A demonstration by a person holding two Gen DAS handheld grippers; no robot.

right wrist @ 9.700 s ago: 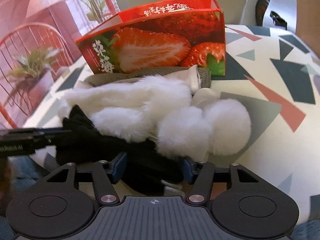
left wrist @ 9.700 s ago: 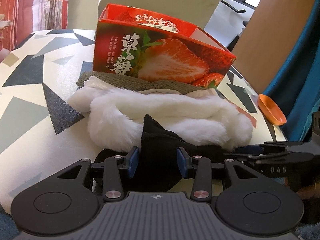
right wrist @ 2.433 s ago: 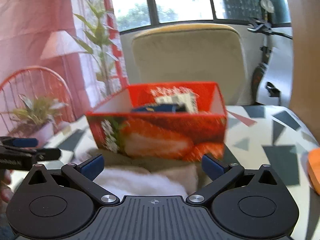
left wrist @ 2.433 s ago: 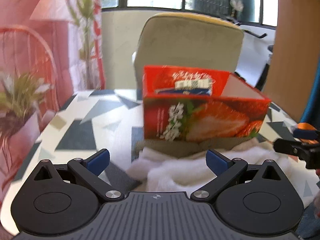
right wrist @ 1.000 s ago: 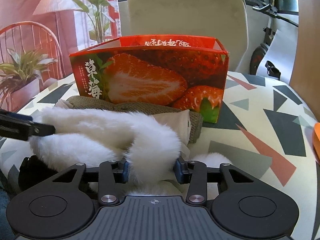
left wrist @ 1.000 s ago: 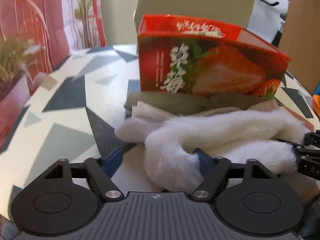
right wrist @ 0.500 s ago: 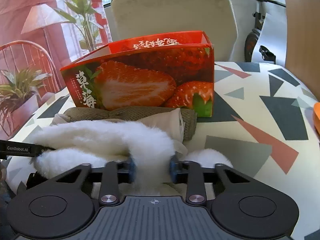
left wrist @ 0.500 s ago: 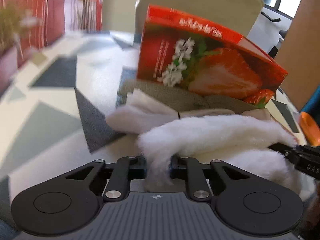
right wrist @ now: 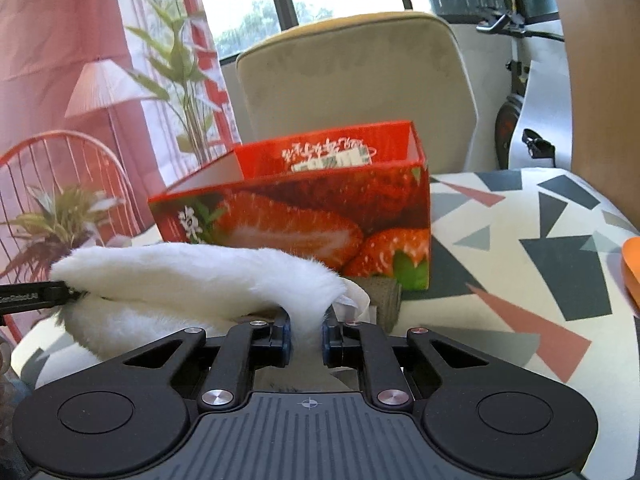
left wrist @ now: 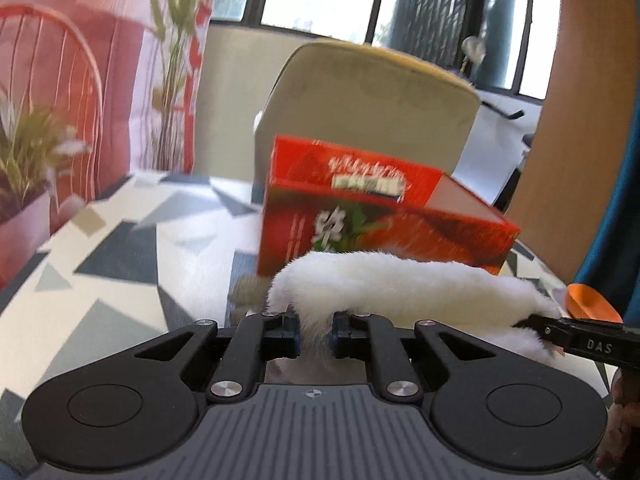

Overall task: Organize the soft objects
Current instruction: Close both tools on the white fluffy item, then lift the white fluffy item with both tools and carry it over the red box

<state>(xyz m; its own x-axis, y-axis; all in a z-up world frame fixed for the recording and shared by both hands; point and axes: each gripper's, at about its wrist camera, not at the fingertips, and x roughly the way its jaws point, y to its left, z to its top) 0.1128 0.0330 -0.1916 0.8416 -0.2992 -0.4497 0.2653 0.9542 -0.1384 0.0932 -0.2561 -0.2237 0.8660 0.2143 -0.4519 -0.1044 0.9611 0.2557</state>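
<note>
Currently we hold the white fur piece (left wrist: 400, 280) at both ends, stretched in front of the strawberry box (left wrist: 372, 220) and lifted off the table (left wrist: 120, 240): the left gripper (left wrist: 315, 338) has its fingers pinched narrow on one end, and the right gripper (right wrist: 306, 334) is likewise clamped on the other end. We judge the main risk to be slippage, since each grip catches only a thin tuft of pile; uneven pulling could free one end and drop the piece onto the folded cloth (right wrist: 384, 296) beside the box. Its slack middle could also snag the box rim and tip the box. Compared with one second earlier, both pairs of jaws have just closed on the fur, and the piece now hangs raised rather than resting on the pile.
</note>
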